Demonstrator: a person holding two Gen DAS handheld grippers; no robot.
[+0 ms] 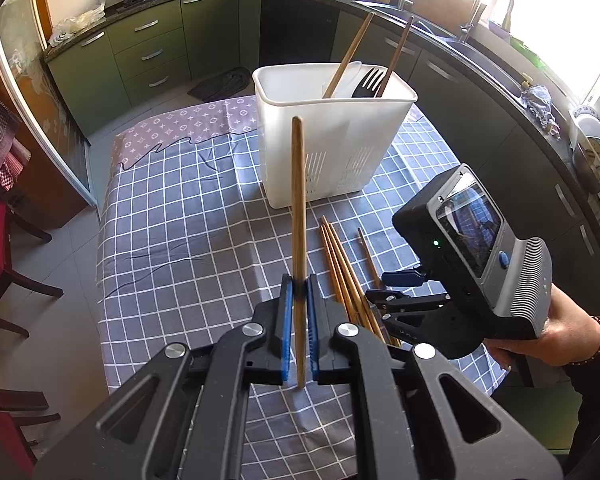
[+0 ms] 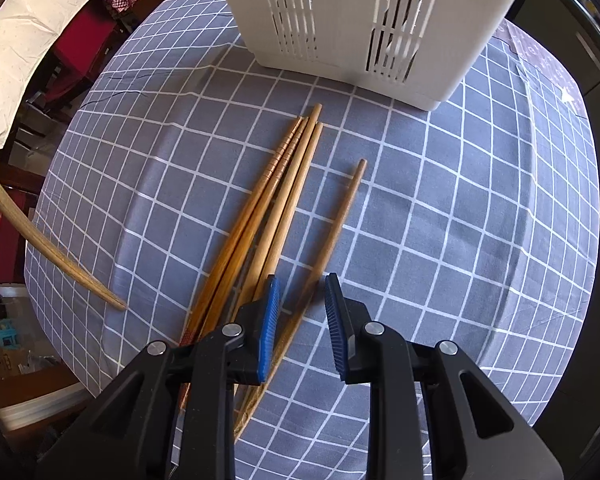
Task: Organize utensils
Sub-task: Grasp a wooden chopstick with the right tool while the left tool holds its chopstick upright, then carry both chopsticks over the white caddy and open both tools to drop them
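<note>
Already the left gripper (image 1: 299, 300) is pinching 1 pale wooden chopstick (image 1: 298, 216) between its blue pads, the stick standing nearly upright with its long axis running up and away toward the white slotted plastic utensil holder (image 1: 332, 160). That holder stands on the grey checked tablecloth (image 1: 180, 220) straight ahead of the left gripper, with 2 chopsticks and a black fork (image 1: 370, 82) leaning in its right compartment. So the held stick looks ready to go forward and over the rim.

On the cloth, a bundle of 4 brown wooden chopsticks (image 2: 268, 208) lies with tips pointing at the holder, and 1 single chopstick (image 2: 332, 232) lies just beside it. The right gripper (image 2: 300, 320) is nearer these; its jaws are spread and straddle the single stick's lower part, whether touching it I cannot tell.
</note>
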